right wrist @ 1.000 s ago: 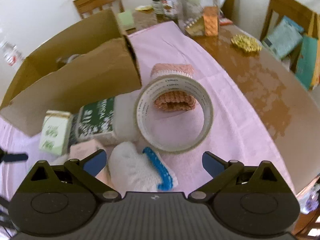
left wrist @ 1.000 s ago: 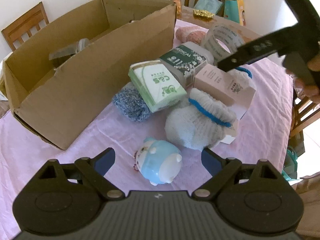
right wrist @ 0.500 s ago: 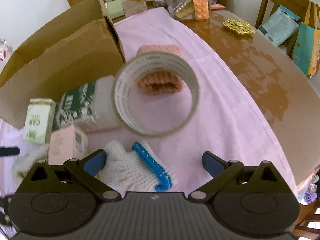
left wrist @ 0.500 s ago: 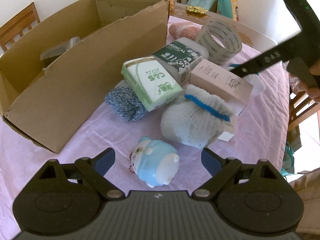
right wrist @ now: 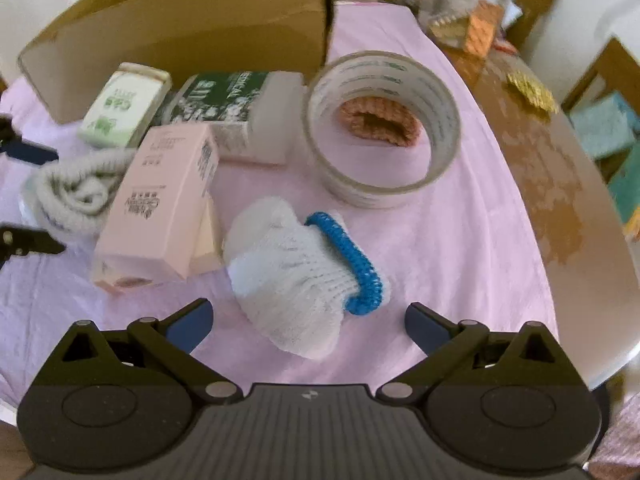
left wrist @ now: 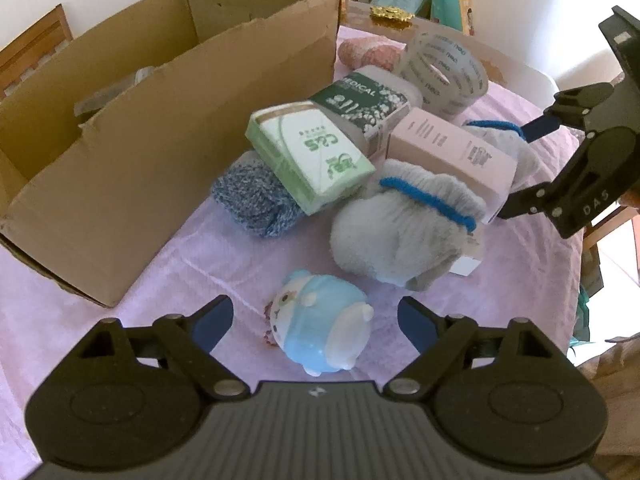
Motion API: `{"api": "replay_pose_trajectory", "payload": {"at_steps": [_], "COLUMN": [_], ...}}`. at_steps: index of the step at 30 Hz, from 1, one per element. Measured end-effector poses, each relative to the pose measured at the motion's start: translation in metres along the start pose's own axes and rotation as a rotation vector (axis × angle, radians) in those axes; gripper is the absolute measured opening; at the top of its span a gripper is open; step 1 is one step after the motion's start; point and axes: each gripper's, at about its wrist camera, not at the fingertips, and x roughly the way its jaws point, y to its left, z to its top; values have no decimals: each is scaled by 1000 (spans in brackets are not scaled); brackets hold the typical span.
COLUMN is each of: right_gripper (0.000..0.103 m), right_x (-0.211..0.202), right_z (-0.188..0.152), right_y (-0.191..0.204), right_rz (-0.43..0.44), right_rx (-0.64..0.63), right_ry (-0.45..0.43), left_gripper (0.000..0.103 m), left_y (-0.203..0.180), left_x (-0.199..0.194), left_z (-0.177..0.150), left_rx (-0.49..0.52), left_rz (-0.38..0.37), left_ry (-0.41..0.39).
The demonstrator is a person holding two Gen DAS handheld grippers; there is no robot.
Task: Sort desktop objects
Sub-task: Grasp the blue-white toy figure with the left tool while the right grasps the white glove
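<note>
- The left gripper (left wrist: pixel 314 322) hangs over a small glossy light-blue and white piggy figurine (left wrist: pixel 318 332) lying on its side on the pink tablecloth (left wrist: pixel 192 264), at the near edge of the clutter. Its jaws are closing with the figurine between them, but the blue pads do not yet touch it.
- The figurine looks hard, smooth and rounded, so it is likely light but slippery. The pads would best meet its broad flanks, not the small ears or feet.
- The right gripper (right wrist: pixel 307 322) stands open and empty above a white knitted glove with a blue cuff (right wrist: pixel 304 276), just right of a pale pink carton (right wrist: pixel 160 208).
- The glove should be soft and light and will squash under the pads. Pinching the bunched middle seems safer than taking the cuff alone.
- Far of the glove lies a wide roll of clear tape (right wrist: pixel 382 128), with a pink knitted piece seen through its hole.
- The open brown cardboard box (left wrist: pixel 160 92) sits on the far left and is the likely destination.
- A green tissue pack (left wrist: pixel 308 156), a dark green pack and a blue knitted bundle (left wrist: pixel 256 200) lie beside it, unsorted.
</note>
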Motion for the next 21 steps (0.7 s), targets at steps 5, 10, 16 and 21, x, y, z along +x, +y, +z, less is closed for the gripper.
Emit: {"api": "replay_pose_trajectory", "payload": {"at_steps": [5,10,16,21], "right_gripper": [103,103,103,101], "right_x": [-2,-3,-5,-5], "right_z": [-6,-8,-4,3], "right_y": [-4,-4,-3,-2], "right_rz": [-9,-2,41,69], "right_rx": [22,2,-79,-133], "right_ry": [-58,-87,-78,-59], "left_gripper": [80,67,57,49], "left_y": [2,2,5,5], "left_x": [3,0,-5,-6], "left_z": [-4,-4,-6,-6], "left_rx": [3,21,9,-7], "left_rz": [-13,-20,-19,-10], "left_ry": [-4,-15,-10,-10]}}
